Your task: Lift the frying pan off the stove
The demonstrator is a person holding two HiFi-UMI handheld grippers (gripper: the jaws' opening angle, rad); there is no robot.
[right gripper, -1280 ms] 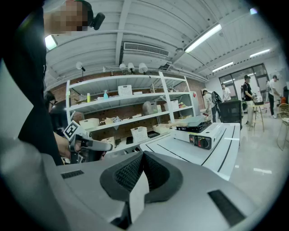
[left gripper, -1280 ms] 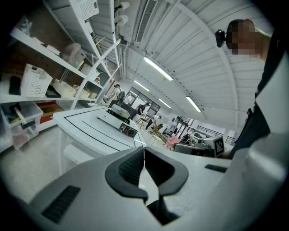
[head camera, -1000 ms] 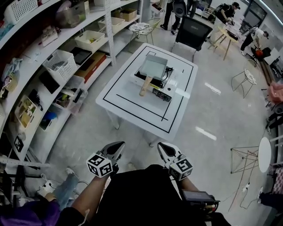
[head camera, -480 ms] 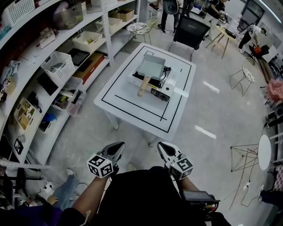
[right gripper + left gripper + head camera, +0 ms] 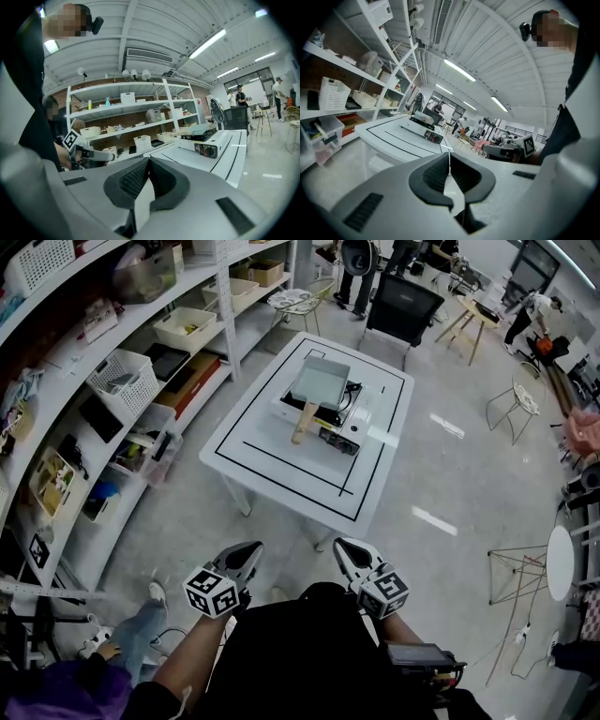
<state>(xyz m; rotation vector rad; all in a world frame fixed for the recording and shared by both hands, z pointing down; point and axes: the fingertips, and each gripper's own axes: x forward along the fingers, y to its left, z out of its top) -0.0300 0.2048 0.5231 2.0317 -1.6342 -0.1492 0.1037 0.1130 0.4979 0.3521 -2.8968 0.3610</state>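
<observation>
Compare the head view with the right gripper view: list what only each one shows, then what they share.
Only the head view: the right claw's black-and-white marker cube, the whole white table top seen from above, and the round white side table.
Only the right gripper view: the ceiling with its long light strips, and the right claw's dark pads closed together with nothing between them.
Both: the square grey frying pan sitting on the white portable stove, the storage shelves, and the left claw.
</observation>
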